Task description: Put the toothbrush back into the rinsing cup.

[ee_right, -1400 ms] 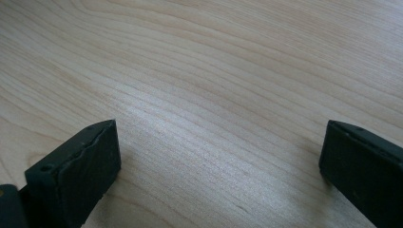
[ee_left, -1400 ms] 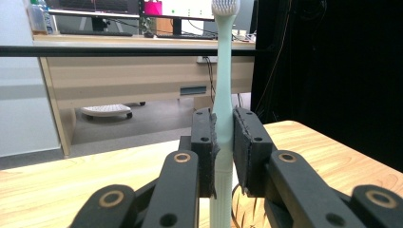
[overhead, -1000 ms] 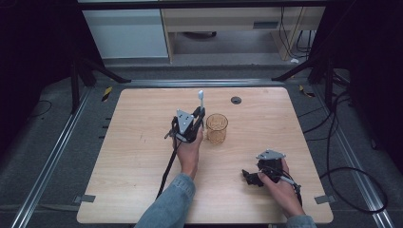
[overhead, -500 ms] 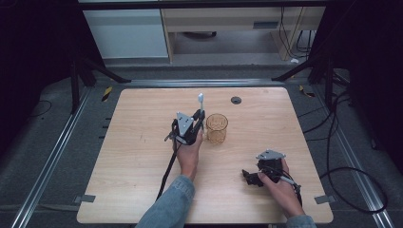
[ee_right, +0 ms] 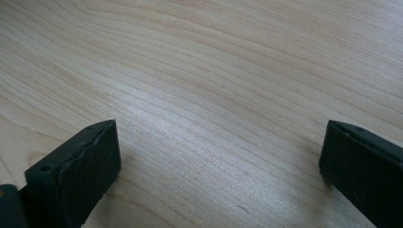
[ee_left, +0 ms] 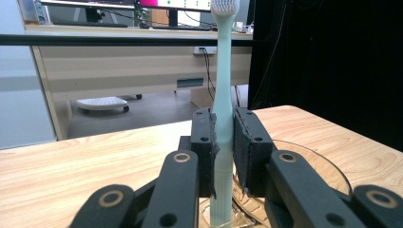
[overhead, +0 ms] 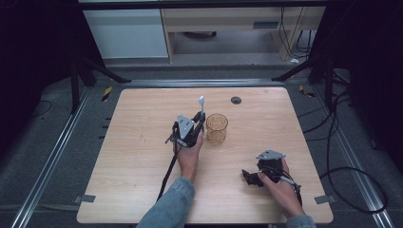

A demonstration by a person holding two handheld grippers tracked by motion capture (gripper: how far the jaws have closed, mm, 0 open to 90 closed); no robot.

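The left gripper (overhead: 198,122) was clenched on a pale green toothbrush (ee_left: 222,109); in the left gripper view its two black pads pressed the handle from either side, about midway up, and the brush stood upright between them with its white bristle head (ee_left: 223,8) well above the jaws; the handle's lower end reached down below the pads, over the rim of a clear amber glass cup (overhead: 216,128) that lay just under and ahead of the jaws; whether the handle's tip touched the cup could not be told. In the high view that cup stood just beside the left gripper, on its right, on the wooden table (overhead: 138,156). The right gripper (overhead: 252,176) rested low over bare wood, well apart from cup and brush; its jaws stood wide, released, with nothing between them, as the right gripper view showed.
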